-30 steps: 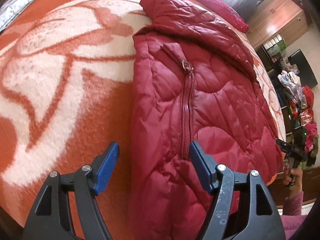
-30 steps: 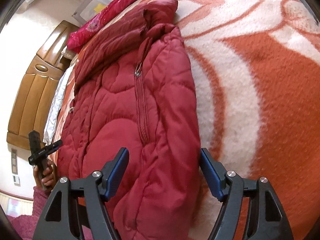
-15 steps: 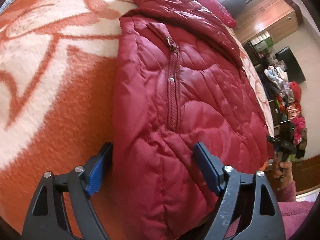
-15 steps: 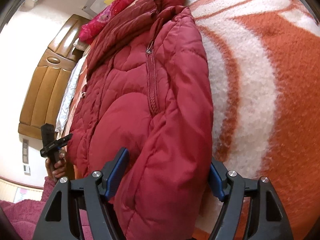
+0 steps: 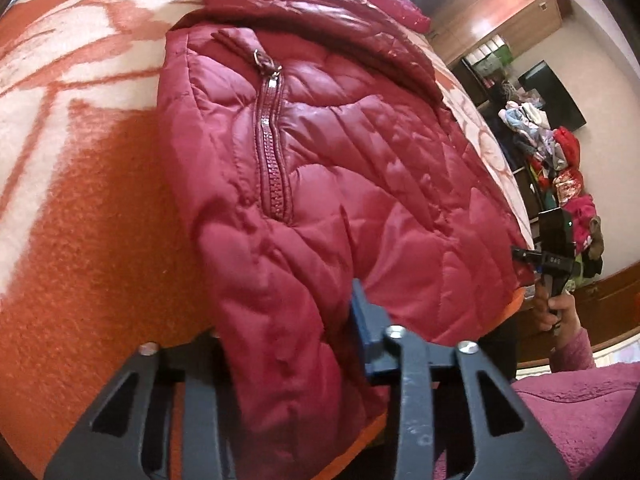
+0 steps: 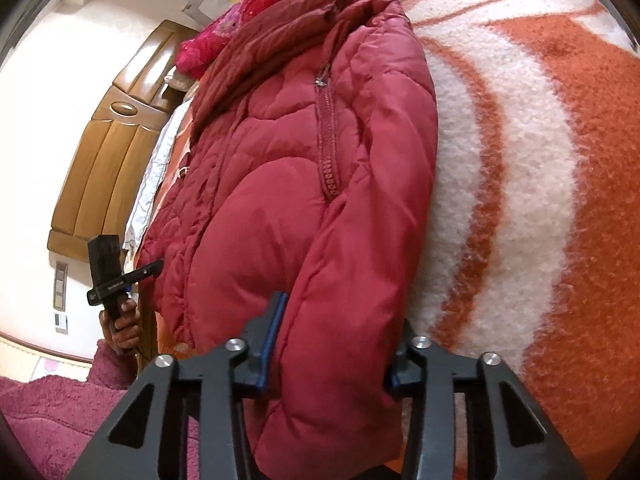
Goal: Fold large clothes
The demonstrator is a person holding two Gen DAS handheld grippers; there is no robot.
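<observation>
A red quilted puffer jacket lies on an orange and cream blanket, folded lengthwise, with a pocket zipper facing up. My left gripper is shut on the jacket's near hem; its left finger is hidden by fabric. In the right wrist view the same jacket fills the middle, and my right gripper is shut on the hem at the other corner. Each gripper shows small in the other's view, the right one and the left one.
The blanket covers a bed with a wooden headboard. Pink pillows lie at the far end. A wardrobe and a heap of clothes stand beside the bed. My pink sleeve is low in view.
Both grippers moved forward onto the jacket's near hem and closed on it. Their jaws were open around the fabric before.
</observation>
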